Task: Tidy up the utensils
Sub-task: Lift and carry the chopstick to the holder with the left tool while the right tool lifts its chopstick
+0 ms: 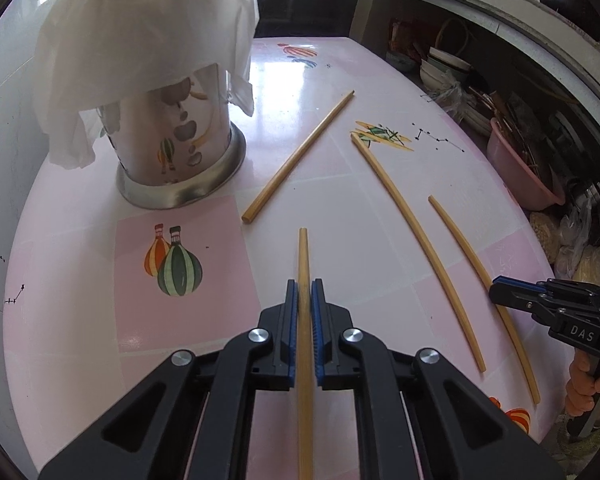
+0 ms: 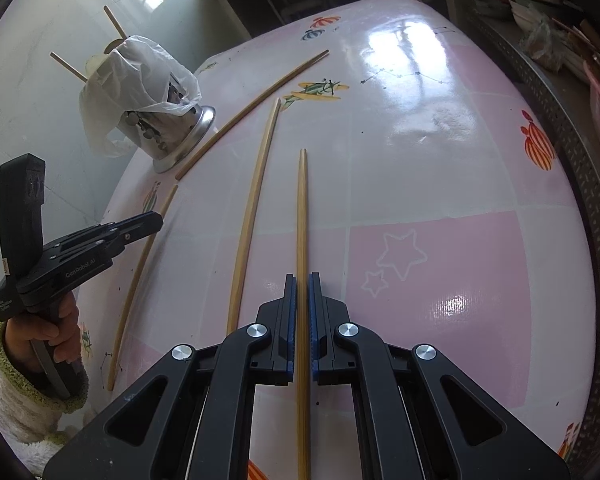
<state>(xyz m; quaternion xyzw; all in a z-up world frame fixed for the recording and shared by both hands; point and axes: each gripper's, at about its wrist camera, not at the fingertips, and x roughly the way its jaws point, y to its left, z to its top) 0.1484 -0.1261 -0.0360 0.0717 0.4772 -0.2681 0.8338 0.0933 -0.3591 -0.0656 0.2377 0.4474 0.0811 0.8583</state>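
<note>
Between the blue ribbed pads of the left gripper (image 1: 304,292) a thin round bamboo chopstick (image 1: 304,256) is clamped. Right gripper (image 2: 302,292) is closed on another chopstick (image 2: 302,216) on the glossy pink tablecloth (image 2: 440,264). Only the right view shows 2 sticks rising from the plastic-covered steel holder (image 2: 172,128)

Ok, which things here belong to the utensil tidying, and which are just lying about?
Job: left gripper with chopstick; right gripper with second chopstick; two loose chopsticks; metal holder.
Lying about: plastic bag, bowls, pink basin.
</note>
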